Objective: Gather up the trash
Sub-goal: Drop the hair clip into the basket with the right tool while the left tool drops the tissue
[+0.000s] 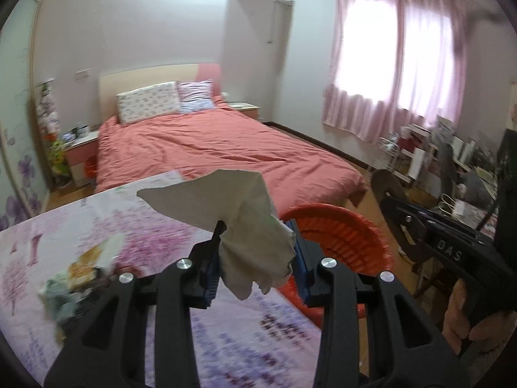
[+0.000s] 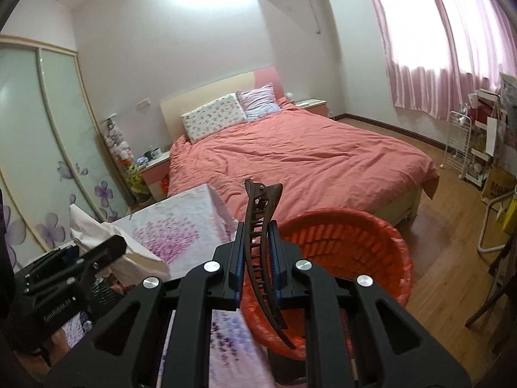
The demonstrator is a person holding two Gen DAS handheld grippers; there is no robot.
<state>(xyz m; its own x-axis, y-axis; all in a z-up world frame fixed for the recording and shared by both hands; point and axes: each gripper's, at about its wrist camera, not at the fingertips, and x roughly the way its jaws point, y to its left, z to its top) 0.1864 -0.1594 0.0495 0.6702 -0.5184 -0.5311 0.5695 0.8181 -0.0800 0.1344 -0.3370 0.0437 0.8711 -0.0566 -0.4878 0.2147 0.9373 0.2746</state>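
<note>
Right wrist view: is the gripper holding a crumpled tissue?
No, the right gripper is shut on a brown hair clip.

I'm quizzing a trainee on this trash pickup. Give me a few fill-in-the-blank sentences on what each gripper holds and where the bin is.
The left gripper is shut on a crumpled ____.
The right gripper is shut on a brown hair ____.
The basket beside the table is coloured ____.
Missing words: tissue; clip; orange.
</note>
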